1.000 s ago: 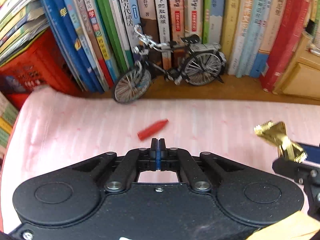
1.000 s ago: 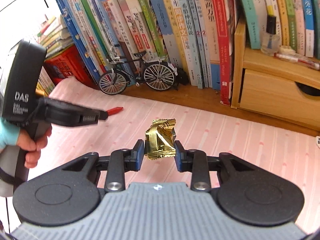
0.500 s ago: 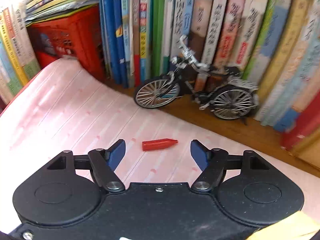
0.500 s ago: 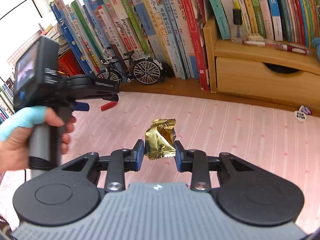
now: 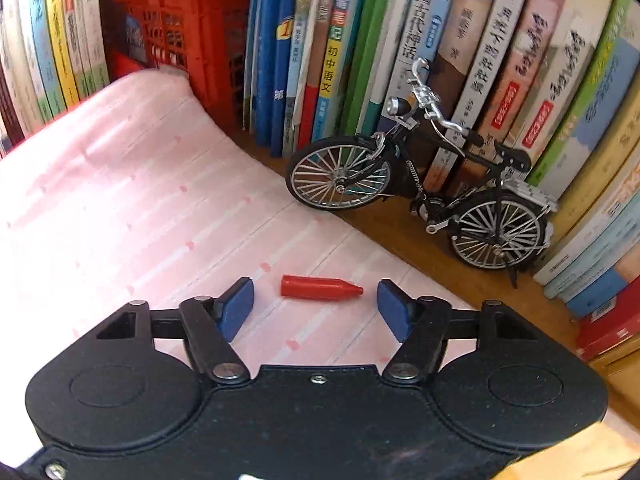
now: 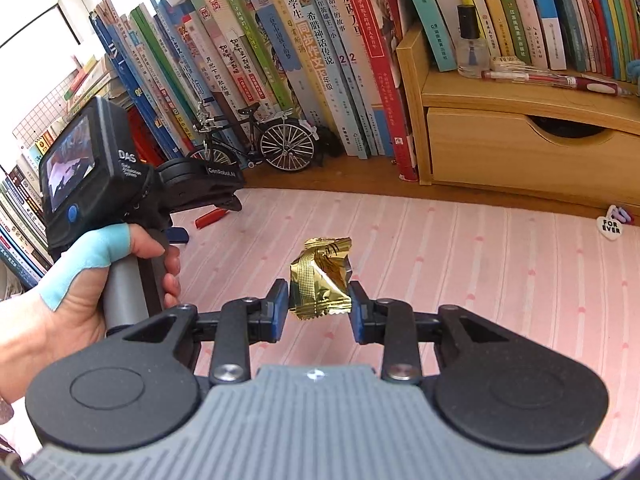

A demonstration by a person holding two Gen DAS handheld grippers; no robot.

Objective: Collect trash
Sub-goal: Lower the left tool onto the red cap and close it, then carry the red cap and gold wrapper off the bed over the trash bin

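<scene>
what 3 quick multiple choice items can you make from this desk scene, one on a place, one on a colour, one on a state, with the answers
1. Where does the red cap lie?
A. on the pink mat, between the left gripper's open fingers
B. in the wooden drawer
C. on the model bicycle's saddle

2. What colour is the wrapper in the right gripper?
A. green
B. gold
C. white

3. What state is the right gripper in?
A. wide open and empty
B. out of view
C. shut on the wrapper

Answers: 1 A, the cap rests on the pink mat with a blue pad on each side, the jaws closing but not touching it. 2 B, the crinkled foil shines gold. 3 C, both pads press the wrapper's sides.
</scene>
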